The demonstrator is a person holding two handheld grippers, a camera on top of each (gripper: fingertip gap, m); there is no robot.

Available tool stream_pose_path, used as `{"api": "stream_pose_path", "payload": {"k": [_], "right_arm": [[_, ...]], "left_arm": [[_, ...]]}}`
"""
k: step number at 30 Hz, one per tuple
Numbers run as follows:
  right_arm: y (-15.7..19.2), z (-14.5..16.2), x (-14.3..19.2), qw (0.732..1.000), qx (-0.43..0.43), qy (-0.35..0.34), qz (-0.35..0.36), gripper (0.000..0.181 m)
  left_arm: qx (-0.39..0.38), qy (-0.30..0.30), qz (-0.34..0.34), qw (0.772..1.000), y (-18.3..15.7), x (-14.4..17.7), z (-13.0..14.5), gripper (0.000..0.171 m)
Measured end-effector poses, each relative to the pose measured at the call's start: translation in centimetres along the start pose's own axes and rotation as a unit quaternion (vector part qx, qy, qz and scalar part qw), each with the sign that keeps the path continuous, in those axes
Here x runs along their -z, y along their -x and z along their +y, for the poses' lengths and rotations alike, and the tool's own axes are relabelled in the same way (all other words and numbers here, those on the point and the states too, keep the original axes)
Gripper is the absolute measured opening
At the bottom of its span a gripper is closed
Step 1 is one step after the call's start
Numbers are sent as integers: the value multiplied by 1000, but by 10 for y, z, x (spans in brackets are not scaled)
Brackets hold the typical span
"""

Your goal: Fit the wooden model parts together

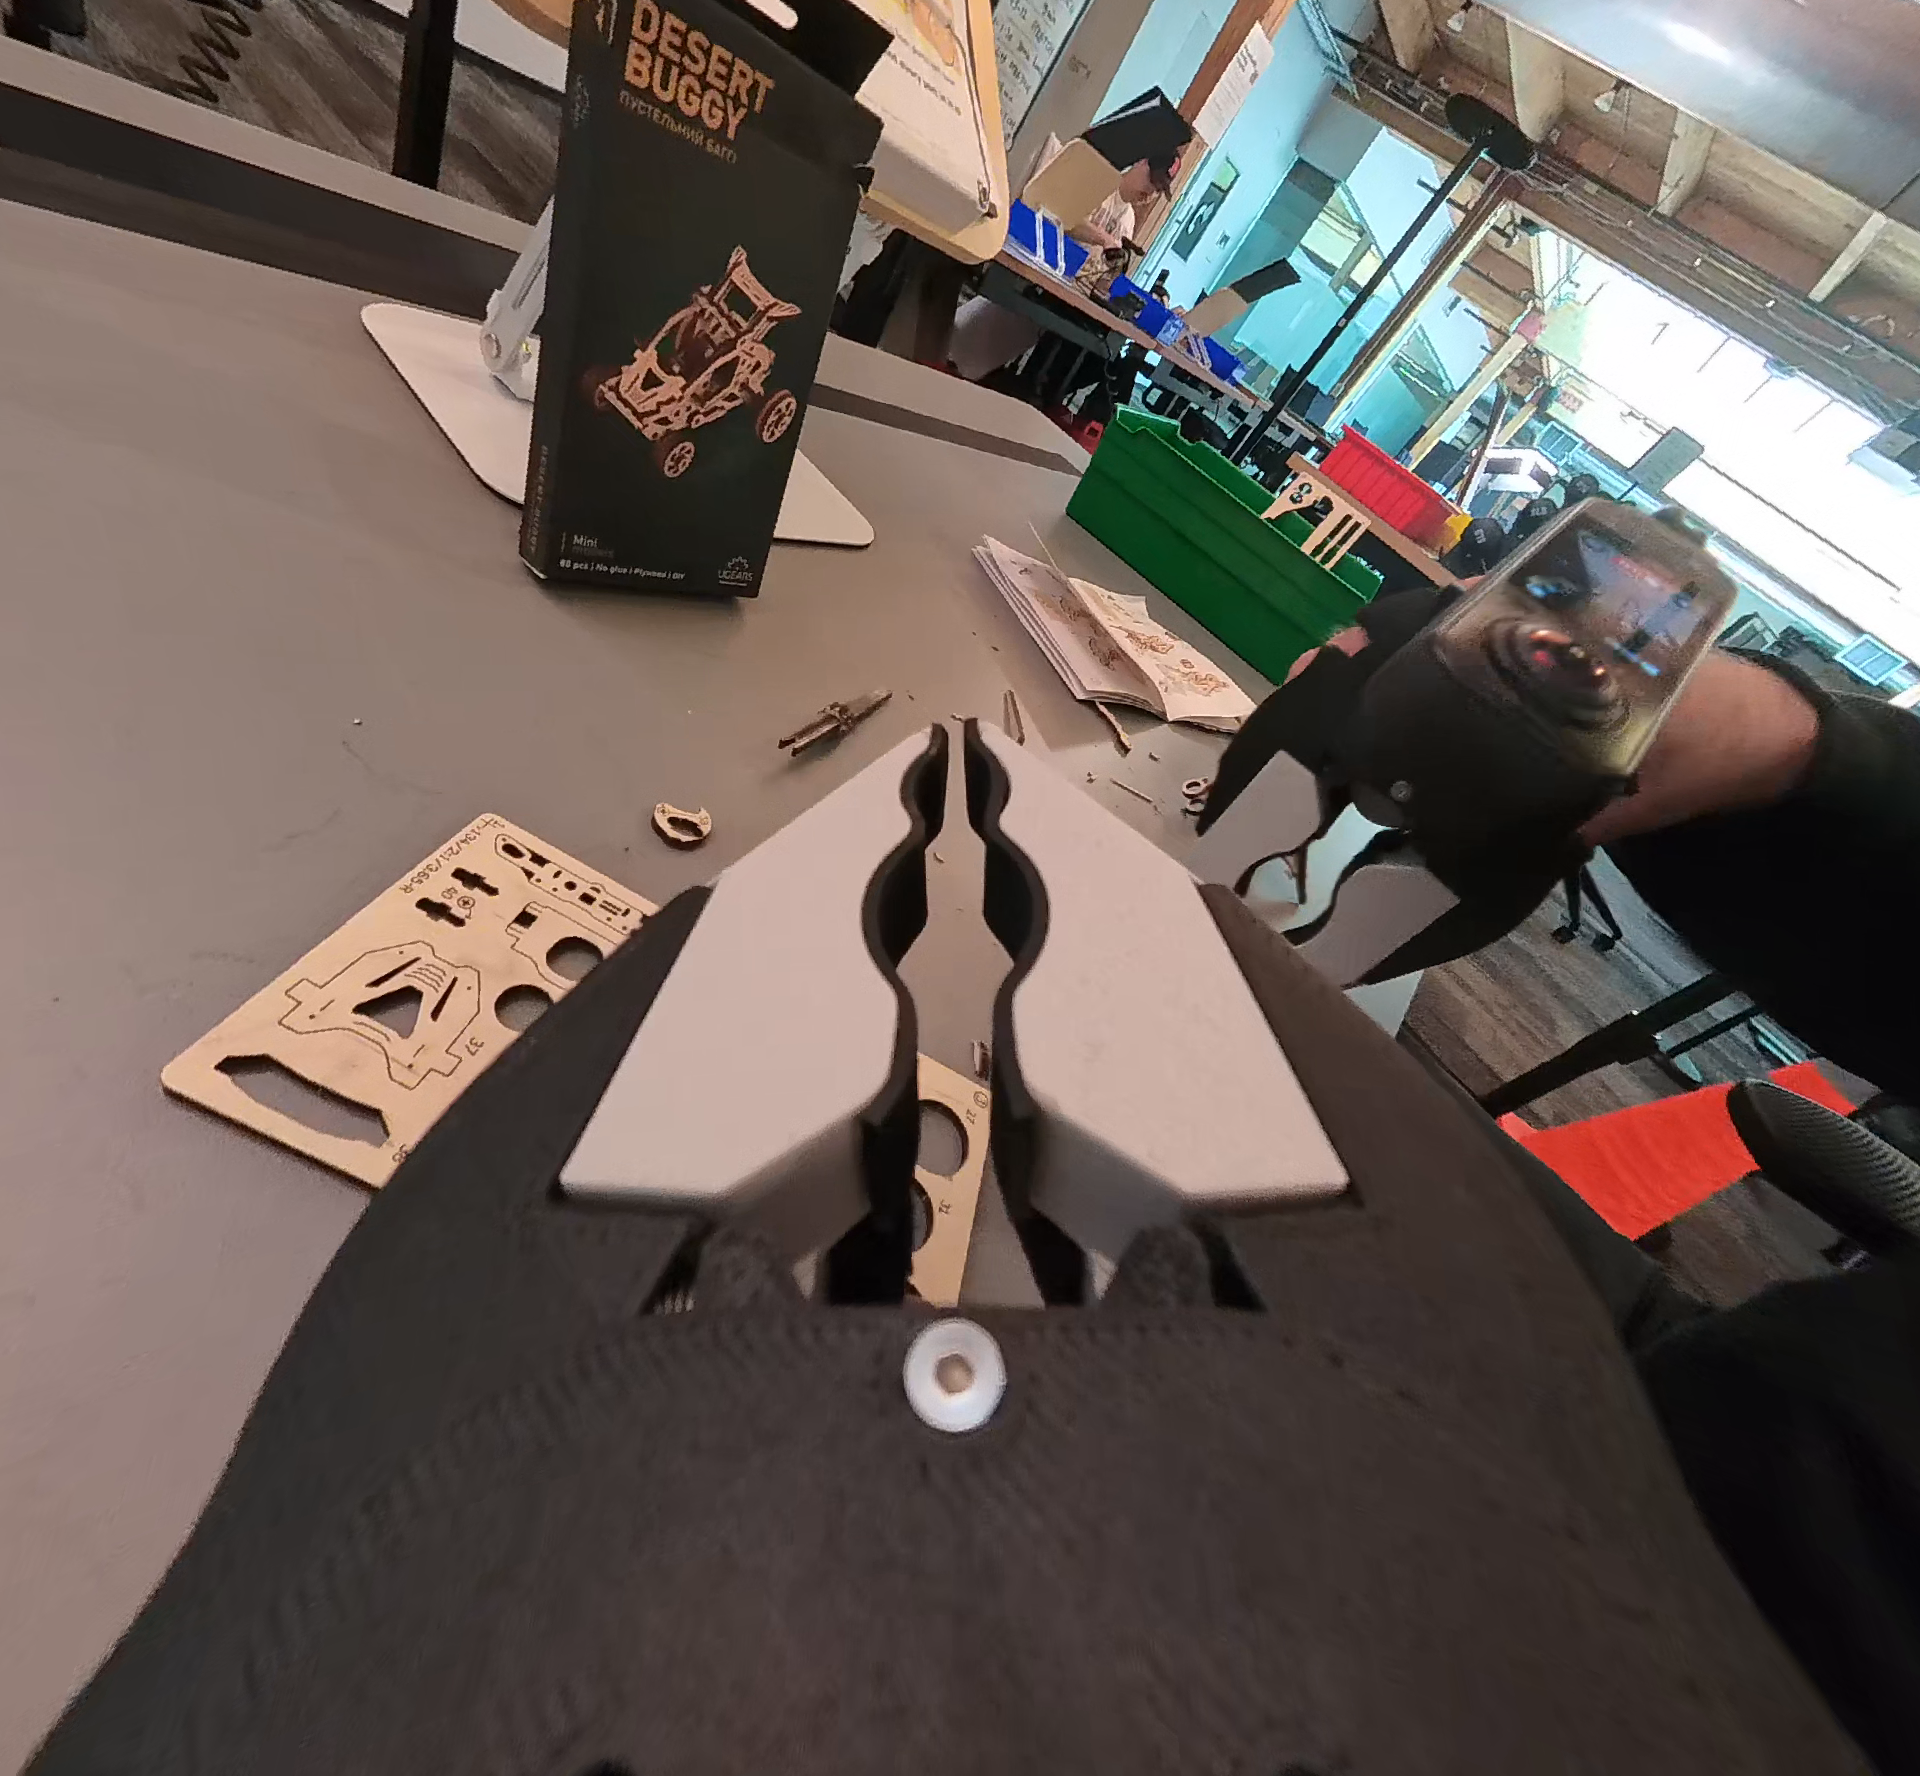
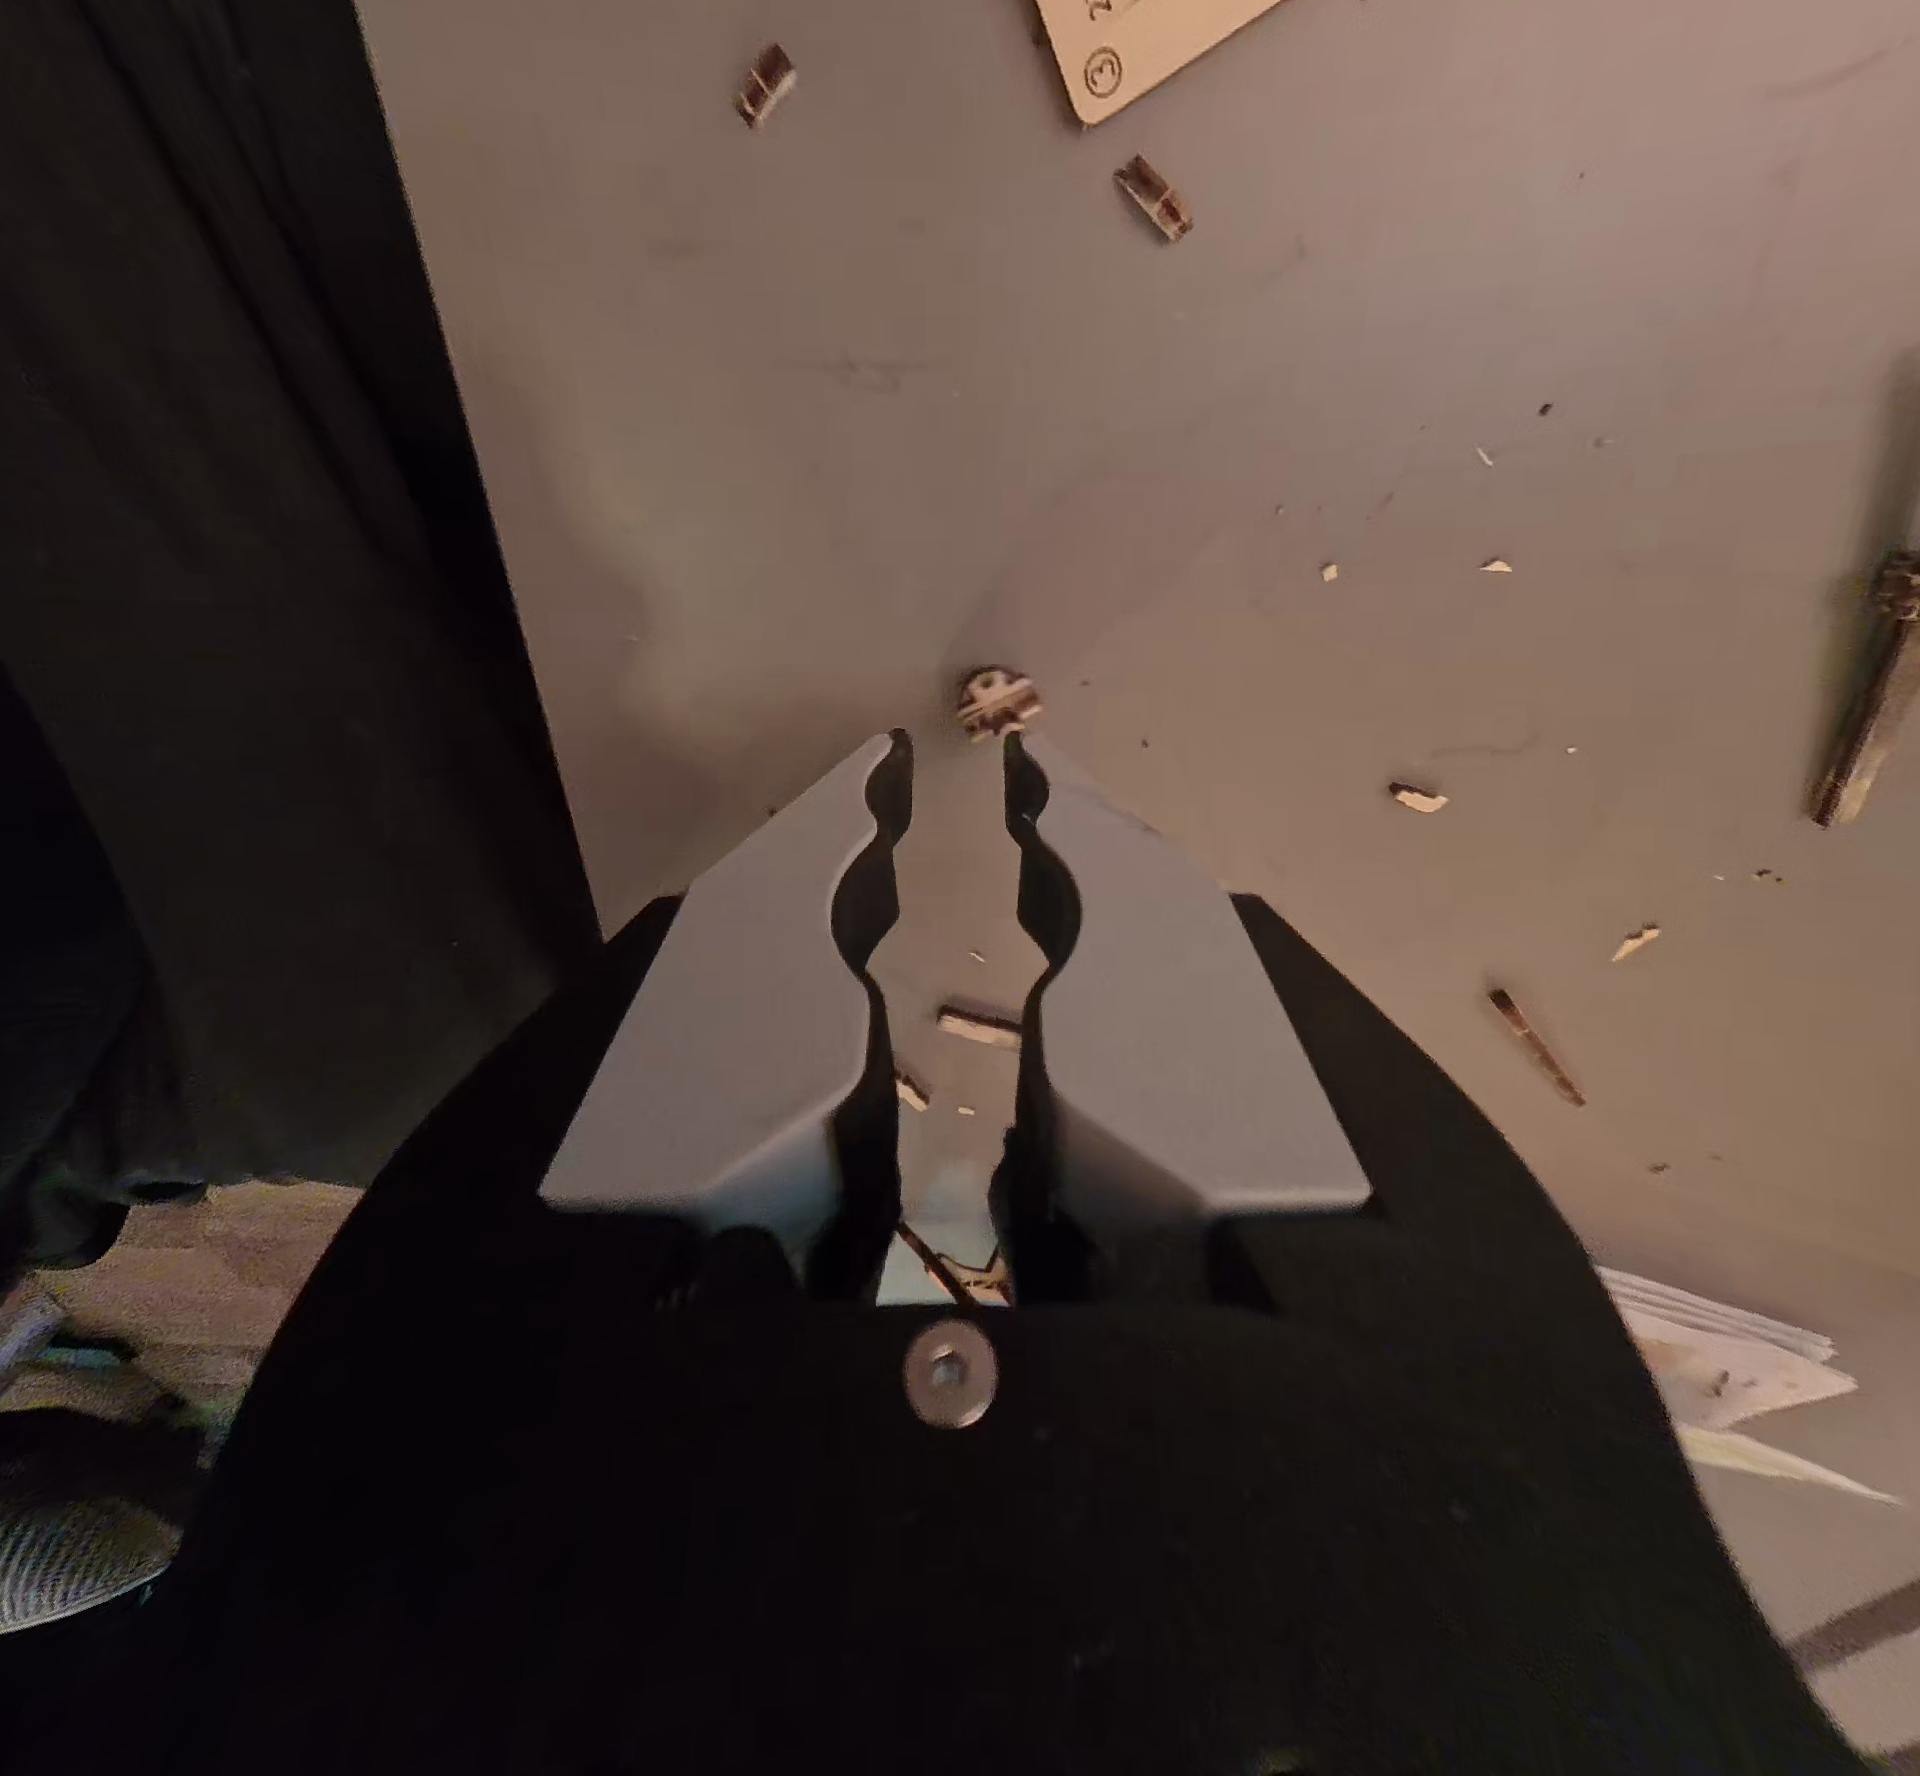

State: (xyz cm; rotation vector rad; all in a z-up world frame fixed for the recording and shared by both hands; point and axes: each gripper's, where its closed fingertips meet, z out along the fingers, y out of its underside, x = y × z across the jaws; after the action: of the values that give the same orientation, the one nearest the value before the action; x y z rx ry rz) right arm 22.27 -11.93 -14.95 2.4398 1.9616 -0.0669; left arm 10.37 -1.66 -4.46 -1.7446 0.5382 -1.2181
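The left gripper point(image 1: 956, 734) was pinched nearly closed with nothing between its tips, only a thin slit showing, held above the grey table point(image 1: 260, 646). Under its fingers and out to its left lay a laser-cut plywood sheet point(image 1: 364, 999) with several pieces already punched out. Just ahead of the tips and a little left lay a small rounded wooden piece point(image 1: 681, 822), and farther ahead a slim dark axle assembly point(image 1: 834, 720). Well beyond stood the dark kit box point(image 1: 696, 292), with an open instruction booklet point(image 1: 1117, 646) and a green bin point(image 1: 1205, 531) ahead to the right. The right gripper point(image 2: 956, 739) pointed down at the table, its jaws parted by a narrow gap and grasping nothing. A small round slotted wooden part point(image 2: 997, 703) lay just past its tips, close to the right finger; whether it touched could not be told. Loose wooden offcuts point(image 2: 1153, 197) and splinters lay scattered ahead, and a corner of a second plywood sheet point(image 2: 1174, 12) lay farther ahead.
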Motion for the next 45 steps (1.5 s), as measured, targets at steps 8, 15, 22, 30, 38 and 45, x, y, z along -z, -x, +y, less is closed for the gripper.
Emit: {"api": "stream_pose_path", "payload": {"k": [8,15,22,30,38,45], "right_arm": [[0,4,7,997,-39,-63,-15,18],[-8,-7,4,992,-39,-119,27,15],[-15,-9,21,978,-82,-187,45,16],[3,-4,67,929,-151,-336,21,0],[1,50,101,856,-252,-443,88,0],[-17,142,134,767,-362,-491,199,0]], "left_arm": [[1,10,6,1000,-1,-1,3,1],[0,21,10,1000,-1,-2,6,2],[-52,49,-33,997,10,5,-1,6],[-159,181,-92,966,29,-9,22,21],[-163,189,-107,962,31,-9,17,21],[-175,206,-114,956,23,-8,25,21]]}}
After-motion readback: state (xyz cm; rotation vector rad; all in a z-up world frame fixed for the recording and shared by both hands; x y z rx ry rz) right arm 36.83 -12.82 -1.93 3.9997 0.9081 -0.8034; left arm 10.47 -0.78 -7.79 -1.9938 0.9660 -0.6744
